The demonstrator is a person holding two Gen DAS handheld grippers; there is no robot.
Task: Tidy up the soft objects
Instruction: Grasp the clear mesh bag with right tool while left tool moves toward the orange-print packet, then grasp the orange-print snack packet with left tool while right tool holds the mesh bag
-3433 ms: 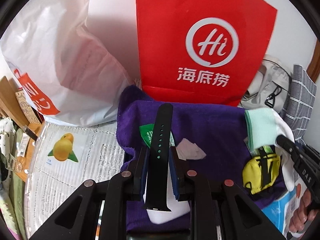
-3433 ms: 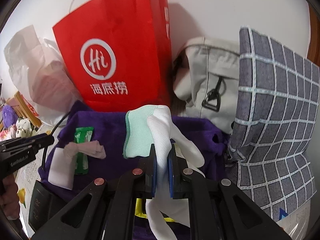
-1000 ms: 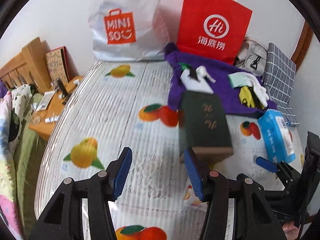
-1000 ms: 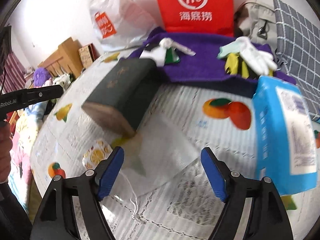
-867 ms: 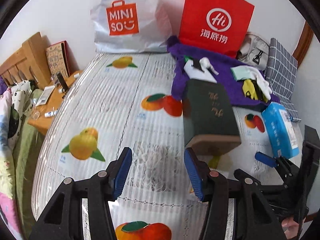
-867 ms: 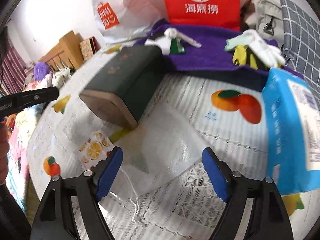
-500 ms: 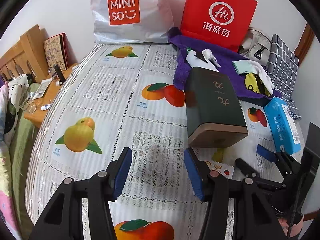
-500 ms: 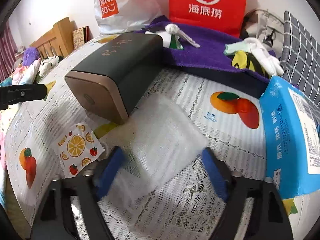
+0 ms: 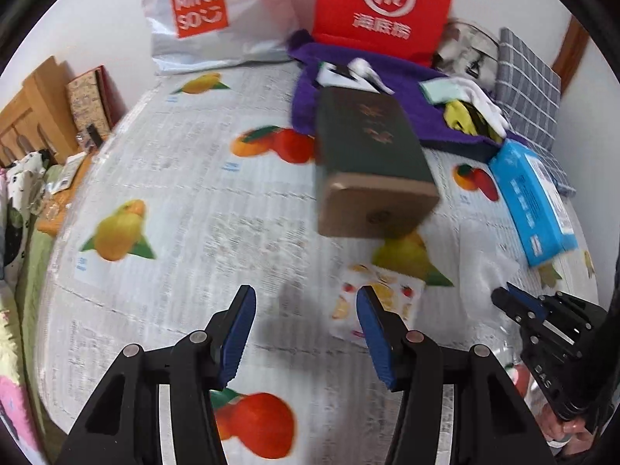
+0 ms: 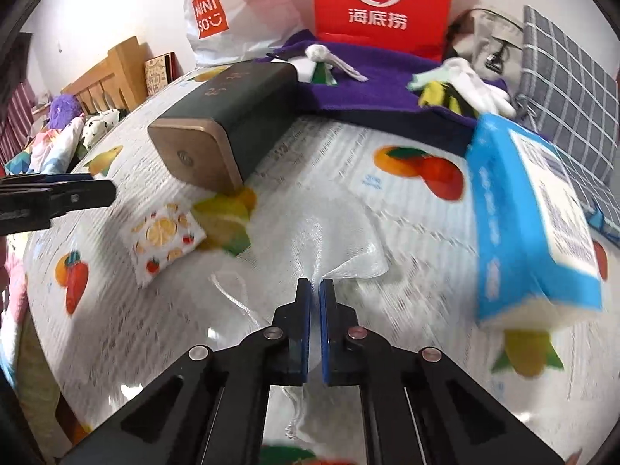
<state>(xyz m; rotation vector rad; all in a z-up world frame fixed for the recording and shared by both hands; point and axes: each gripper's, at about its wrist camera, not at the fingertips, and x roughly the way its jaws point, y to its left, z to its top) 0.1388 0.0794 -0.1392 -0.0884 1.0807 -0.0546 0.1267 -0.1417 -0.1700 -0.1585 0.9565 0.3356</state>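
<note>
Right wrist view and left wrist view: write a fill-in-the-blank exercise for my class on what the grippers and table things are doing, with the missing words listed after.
1. The right gripper has just closed on the sheer mesh ____.
2. The left gripper is ____, with nothing between its pads.
3. The fruit-print pouch lies just in front of the dark ____.
4. Behind the purple cloth stands a ____ paper bag.

Missing words: bag; open; box; red

Red bag [image 9: 381, 9]: stood far, against the wall
White bag [image 9: 201, 19]: left of it
Dark box [image 9: 368, 147]: laid mid-table
</note>
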